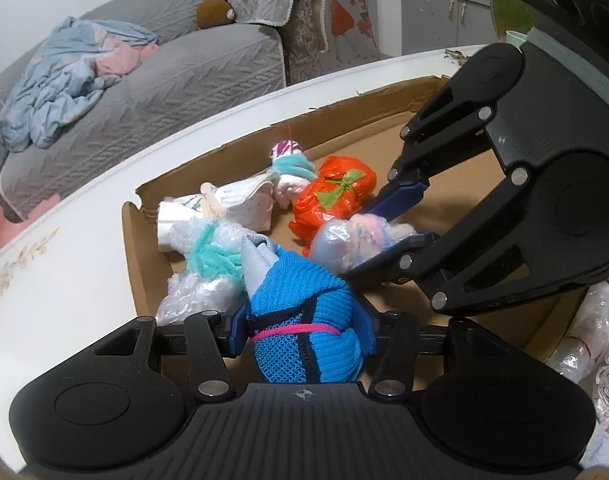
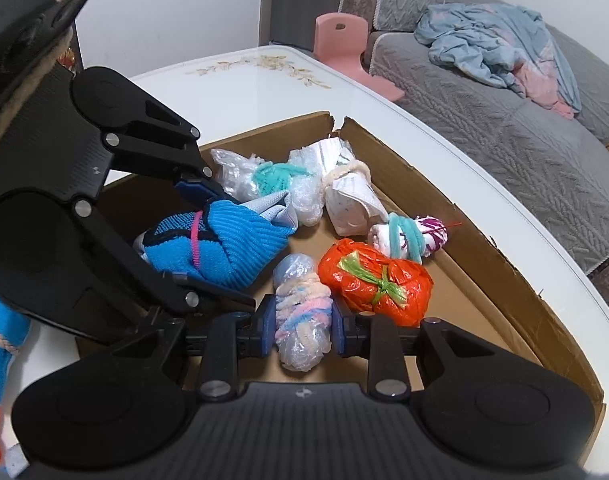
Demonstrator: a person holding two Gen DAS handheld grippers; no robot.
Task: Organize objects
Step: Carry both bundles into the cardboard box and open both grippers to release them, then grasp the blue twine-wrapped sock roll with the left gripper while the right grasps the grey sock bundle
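A shallow cardboard box (image 1: 144,248) (image 2: 504,280) lies on a white table. My left gripper (image 1: 304,332) is shut on a blue knit bundle (image 1: 304,320) (image 2: 232,244) tied with a pink band, low over the box. My right gripper (image 2: 302,320) is shut on a clear plastic bundle wound with pastel yarn (image 2: 300,312) (image 1: 352,240), beside an orange plastic bundle (image 2: 376,284) (image 1: 332,196). In the box also lie a bubble-wrap bundle with teal yarn (image 1: 208,268) (image 2: 264,180), a white paper bundle (image 1: 232,204) (image 2: 348,200) and a small white-purple bundle (image 1: 292,168) (image 2: 408,236).
The white table (image 1: 64,280) (image 2: 264,80) has floral print at its edge. More wrapped bundles (image 1: 596,340) (image 2: 0,340) lie outside the box. A grey sofa (image 1: 144,72) with a blue blanket (image 2: 504,48) stands beyond, with a pink stool (image 2: 344,44).
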